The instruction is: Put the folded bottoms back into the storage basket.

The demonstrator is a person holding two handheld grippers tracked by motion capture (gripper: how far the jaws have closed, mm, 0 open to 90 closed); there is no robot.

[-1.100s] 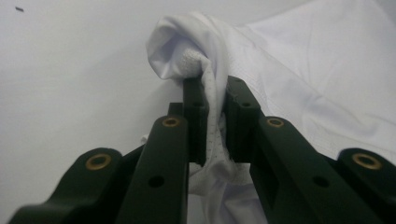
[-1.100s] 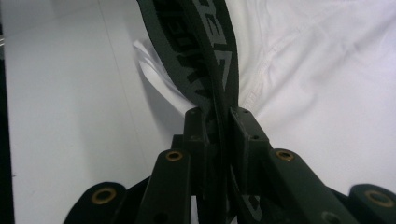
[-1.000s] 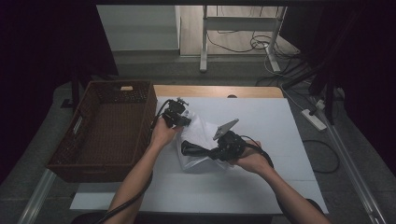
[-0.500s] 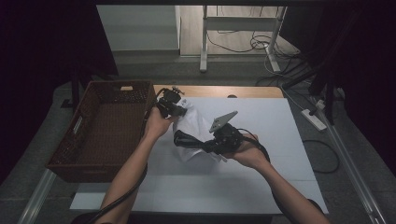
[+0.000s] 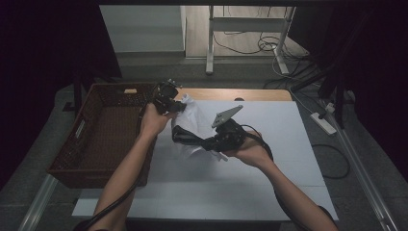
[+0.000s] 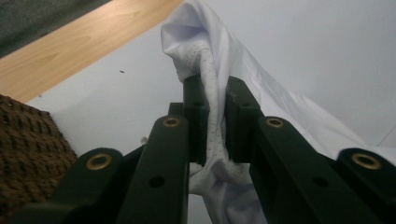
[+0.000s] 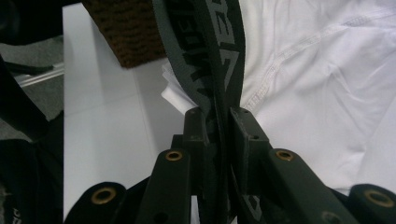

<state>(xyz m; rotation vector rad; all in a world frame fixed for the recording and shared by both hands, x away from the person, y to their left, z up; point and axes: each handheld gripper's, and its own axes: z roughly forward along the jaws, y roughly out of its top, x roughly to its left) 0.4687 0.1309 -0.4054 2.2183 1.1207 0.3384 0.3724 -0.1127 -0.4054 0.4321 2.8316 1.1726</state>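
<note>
White garment (image 5: 195, 126), light, limp, slack between grips: left gripper (image 6: 215, 93) clamped on hem at 11 o'clock, right gripper (image 7: 218, 122) clamped on grey waistband (image 7: 219, 51).

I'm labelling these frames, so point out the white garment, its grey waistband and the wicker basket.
white garment (image 6: 280, 105): left gripper view, on the draped fabric.
grey waistband (image 7: 219, 51): right gripper view, on the lettered band.
wicker basket (image 5: 103, 139): high view, on its woven floor.

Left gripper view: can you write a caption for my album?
Left tongs pinch a fold of white garment above the white table.
</note>
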